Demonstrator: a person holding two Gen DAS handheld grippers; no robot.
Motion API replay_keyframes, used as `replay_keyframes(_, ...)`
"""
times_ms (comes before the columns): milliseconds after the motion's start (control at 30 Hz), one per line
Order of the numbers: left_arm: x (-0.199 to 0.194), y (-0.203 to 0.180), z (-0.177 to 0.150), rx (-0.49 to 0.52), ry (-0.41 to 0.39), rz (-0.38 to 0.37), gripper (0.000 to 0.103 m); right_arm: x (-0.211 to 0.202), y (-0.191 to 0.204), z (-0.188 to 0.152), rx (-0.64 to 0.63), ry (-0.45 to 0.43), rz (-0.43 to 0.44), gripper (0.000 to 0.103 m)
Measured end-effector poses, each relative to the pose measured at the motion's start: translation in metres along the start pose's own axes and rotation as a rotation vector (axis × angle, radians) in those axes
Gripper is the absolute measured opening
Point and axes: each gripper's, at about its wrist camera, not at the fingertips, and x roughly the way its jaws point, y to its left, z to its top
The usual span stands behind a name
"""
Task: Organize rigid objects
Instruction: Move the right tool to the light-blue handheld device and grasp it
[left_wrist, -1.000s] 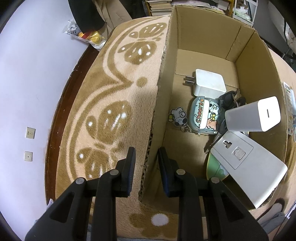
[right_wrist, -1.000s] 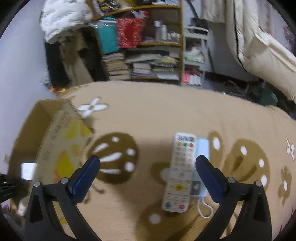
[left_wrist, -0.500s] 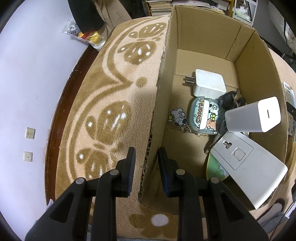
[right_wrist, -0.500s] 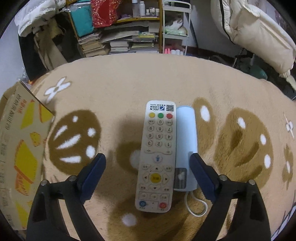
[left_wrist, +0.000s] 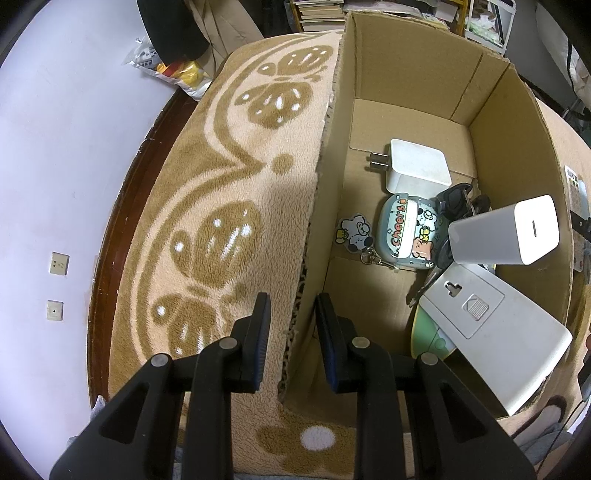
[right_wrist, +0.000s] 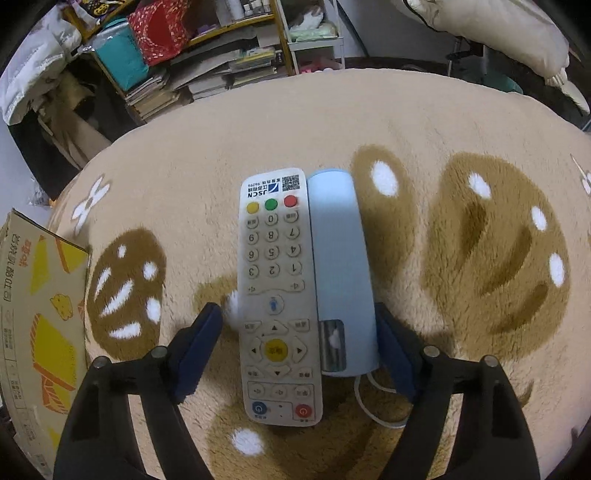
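Right-wrist view: right gripper (right_wrist: 297, 345) – jaws closing, not yet pinching – straddles both remote (right_wrist: 277, 295) and blue case (right_wrist: 341, 273), so either may slip.

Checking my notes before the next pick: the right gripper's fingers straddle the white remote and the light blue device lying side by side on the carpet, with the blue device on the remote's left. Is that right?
Not quite. In the right wrist view the right gripper does straddle the white remote and the light blue device lying side by side on the carpet, but the blue device is on the remote's right, not its left.
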Motion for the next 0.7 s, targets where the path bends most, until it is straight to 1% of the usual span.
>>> replay_keyframes(100, 0.0, 0.001, 0.0, -0.005, 0.001, -0.007, 0.025, 0.001, 0.0, 0.001, 0.0, 0.001, 0.007, 0.085)
replay_keyframes(267, 0.0, 0.002, 0.001, -0.006, 0.002, -0.009, 0.025, -0.001, -0.01, 0.005, 0.053, 0.001, 0.063, 0.085)
replay_keyframes(300, 0.0, 0.002, 0.001, -0.007, 0.002, -0.011, 0.025, -0.002, -0.011, 0.006, 0.061, -0.004, 0.065, 0.083)
replay_keyframes(333, 0.0, 0.002, 0.001, -0.008, 0.003, -0.012, 0.025, -0.002, -0.012, 0.006, 0.067, -0.008, 0.059, 0.077)
replay_keyframes(367, 0.0, 0.002, 0.001, -0.01, 0.003, -0.013, 0.025, -0.002, -0.013, 0.006, 0.07, -0.011, 0.048, 0.074)
replay_keyframes(500, -0.001, 0.001, 0.002, -0.007, 0.002, -0.01, 0.025, -0.003, -0.012, 0.006, 0.072, -0.02, 0.054, 0.073)
replay_keyframes(533, -0.001, 0.001, 0.001, -0.007, 0.002, -0.009, 0.025, -0.004, -0.011, 0.005, 0.065, -0.022, 0.053, 0.071)
replay_keyframes(567, -0.001, 0.001, 0.001, -0.005, 0.001, -0.008, 0.025, -0.005, -0.011, 0.006, 0.065, -0.025, 0.053, 0.064)
replay_keyframes(700, 0.0, 0.001, 0.001, -0.006, 0.002, -0.009, 0.025, -0.013, -0.021, 0.009, 0.115, -0.051, 0.088, 0.06)
